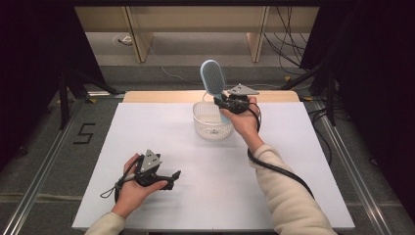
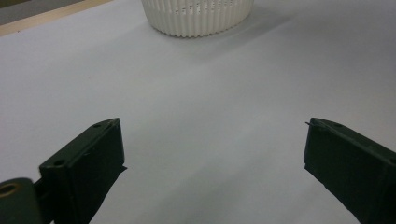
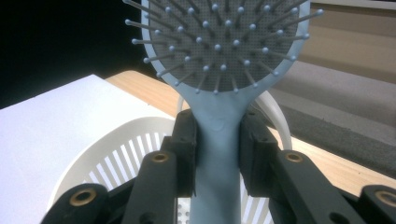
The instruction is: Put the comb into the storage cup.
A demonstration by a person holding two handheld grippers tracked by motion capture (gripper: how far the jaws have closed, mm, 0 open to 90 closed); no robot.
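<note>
A light blue hairbrush (image 1: 214,79) stands almost upright above a white slotted basket (image 1: 211,128), its bristled head uppermost. My right gripper (image 1: 226,104) is shut on the brush's handle (image 3: 218,140), both pads pressed against its sides, just over the basket's far right rim (image 3: 107,140). The brush head (image 3: 224,42) shows grey padding and blue-tipped pins. My left gripper (image 1: 172,177) rests low on the white table near the front left, held in a hand, with its jaws wide apart and nothing between them; the basket (image 2: 198,16) lies well ahead of it.
The white tabletop (image 1: 205,196) has a wooden strip (image 1: 161,96) along its far edge. Black cables trail from both grippers. Dark stands and cables sit on the floor to either side, with a metal rail (image 1: 39,176) at the left.
</note>
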